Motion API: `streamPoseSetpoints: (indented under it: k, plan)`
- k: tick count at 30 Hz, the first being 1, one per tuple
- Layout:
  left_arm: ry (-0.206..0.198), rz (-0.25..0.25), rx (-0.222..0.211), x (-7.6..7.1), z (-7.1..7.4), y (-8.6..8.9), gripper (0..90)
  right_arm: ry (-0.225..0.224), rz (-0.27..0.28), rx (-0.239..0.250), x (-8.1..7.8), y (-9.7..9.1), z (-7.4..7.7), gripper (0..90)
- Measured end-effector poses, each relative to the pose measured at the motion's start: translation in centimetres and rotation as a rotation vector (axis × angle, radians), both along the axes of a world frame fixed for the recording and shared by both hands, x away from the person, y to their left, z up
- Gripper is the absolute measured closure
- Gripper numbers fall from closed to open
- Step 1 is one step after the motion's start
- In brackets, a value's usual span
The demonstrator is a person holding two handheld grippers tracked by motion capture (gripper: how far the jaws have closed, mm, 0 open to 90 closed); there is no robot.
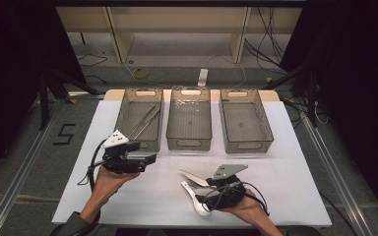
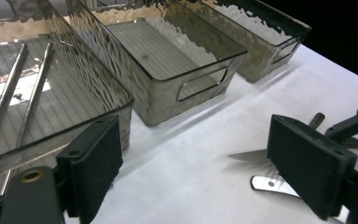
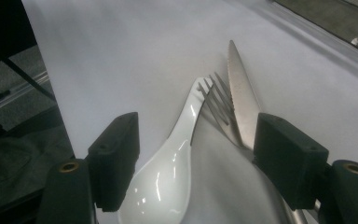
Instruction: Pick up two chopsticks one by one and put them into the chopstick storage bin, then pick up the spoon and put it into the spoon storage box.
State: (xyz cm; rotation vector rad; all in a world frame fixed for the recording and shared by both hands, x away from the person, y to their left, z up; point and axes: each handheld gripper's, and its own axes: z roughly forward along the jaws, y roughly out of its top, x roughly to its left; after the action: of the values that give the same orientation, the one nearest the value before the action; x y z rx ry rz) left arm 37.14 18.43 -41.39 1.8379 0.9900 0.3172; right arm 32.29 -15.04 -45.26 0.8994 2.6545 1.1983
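You're in a lab-style recording space: dark curtains (image 1: pixel 359 59) hem in your white table (image 1: pixel 295 162), loose cables (image 1: pixel 270 39) trail over the floor, and a taped number (image 1: pixel 65 133) marks it.

Glossy white spoon (image 3: pixel 168 172); shiny metal knife (image 3: pixel 240 100), fork (image 3: pixel 219 100); rippled translucent plastic bins (image 2: pixel 168 51); matt white bench (image 1: pixel 285 191).

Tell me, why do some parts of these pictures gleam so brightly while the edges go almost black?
High view: light falls on the white table; the surroundings sink into darkness. Left gripper view: the rippled walls of the clear bins catch glare. Right gripper view: the white spoon shows bright highlights, and the knife gleams softly.
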Motion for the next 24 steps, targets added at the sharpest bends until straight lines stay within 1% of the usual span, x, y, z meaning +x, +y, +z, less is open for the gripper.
streamPoseSetpoints:
  k: [3,7,8,16,18,21,22,24]
  plan:
    - [0.005,0.007,-0.002,-0.1,-0.1,0.0,16.6,0.006,0.005,-0.014,0.3,0.3,-0.2,32.3]
    - [-0.005,0.001,0.000,-0.4,-0.1,0.0,16.4,0.016,0.009,-0.035,0.5,0.8,-0.4,32.4]
    - [-0.006,-0.002,0.010,-0.5,-0.1,-0.1,16.4,0.021,0.008,-0.040,0.5,0.9,-0.4,32.6]
    - [-0.014,0.004,0.016,-0.8,-0.2,-0.2,16.4,0.047,0.013,-0.085,1.1,1.2,-0.8,36.5]
    - [-0.022,0.002,0.035,-1.0,-0.2,-0.2,16.4,0.053,0.011,-0.090,1.2,1.3,-0.9,37.5]
    - [-0.025,0.001,0.042,-1.1,-0.2,-0.2,16.4,0.054,0.019,-0.099,1.2,1.5,-1.0,38.8]
    - [-0.030,0.006,0.042,-1.2,-0.3,-0.2,16.4,0.054,0.030,-0.108,1.3,1.7,-1.0,39.8]
    - [-0.031,0.003,0.041,-1.4,-0.2,-0.2,16.5,0.064,0.031,-0.122,1.2,1.9,-1.0,40.1]
